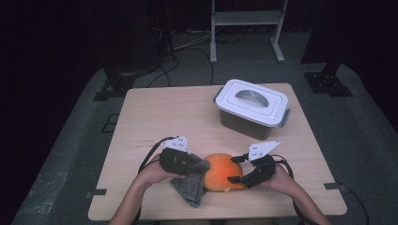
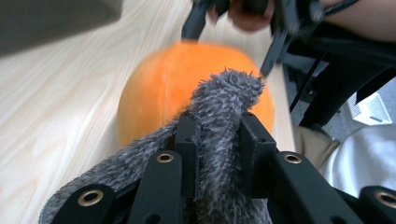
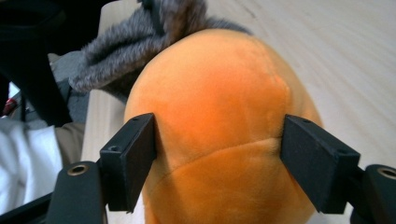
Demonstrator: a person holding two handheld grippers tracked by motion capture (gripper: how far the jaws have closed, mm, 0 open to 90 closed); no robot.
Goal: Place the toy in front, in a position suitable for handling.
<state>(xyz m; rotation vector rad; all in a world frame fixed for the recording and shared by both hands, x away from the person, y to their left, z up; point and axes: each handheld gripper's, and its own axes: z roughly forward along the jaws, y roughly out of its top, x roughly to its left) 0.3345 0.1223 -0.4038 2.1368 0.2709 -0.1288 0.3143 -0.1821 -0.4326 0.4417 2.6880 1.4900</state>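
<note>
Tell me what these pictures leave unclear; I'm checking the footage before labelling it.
- Box contents: high view, the white lid covers them.
- Orange toy's underside: right gripper view, cut off by the bottom edge.
- Grey cloth's lower end: left gripper view, hidden behind the jaws.

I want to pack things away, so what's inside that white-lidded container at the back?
The container is closed: its white lid with grey handle covers the top. The wall is dark and see-through; no contents can be made out.

grey cloth point(image 1: 191, 186) touching orange plush point(image 1: 222, 172), lidded box point(image 1: 252, 108)
</note>
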